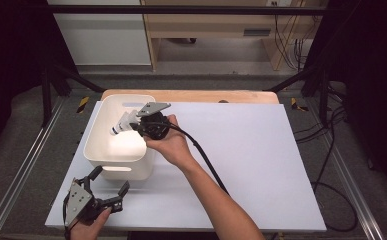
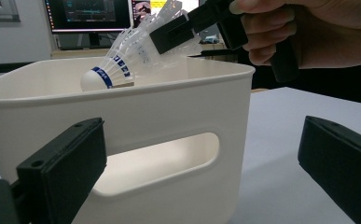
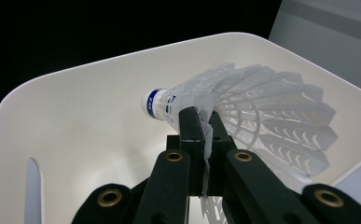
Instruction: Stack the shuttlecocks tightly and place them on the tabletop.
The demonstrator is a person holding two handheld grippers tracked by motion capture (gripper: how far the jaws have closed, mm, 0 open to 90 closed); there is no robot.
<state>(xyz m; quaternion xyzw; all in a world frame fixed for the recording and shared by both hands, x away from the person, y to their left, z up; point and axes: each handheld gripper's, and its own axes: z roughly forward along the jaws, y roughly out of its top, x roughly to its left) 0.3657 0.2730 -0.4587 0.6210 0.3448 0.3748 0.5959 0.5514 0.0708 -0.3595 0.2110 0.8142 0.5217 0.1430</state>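
Now the right gripper (image 1: 131, 123) is clamped on the white feathered shuttlecock (image 1: 121, 124), holding it over the white plastic bin (image 1: 97, 145). Next, I think, it lets go. The left gripper (image 1: 112, 186) waits, jaws apart.

High view: overhead, facing forward-down, far; white bin (image 1: 119, 145) at 10 o'clock. Left gripper view: table-level, close to bin wall (image 2: 169, 140). Right gripper view: close above bin interior (image 3: 75, 140). All share the bin.

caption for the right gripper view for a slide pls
Right gripper pinching a white shuttlecock by its feathers, held over the open white bin.
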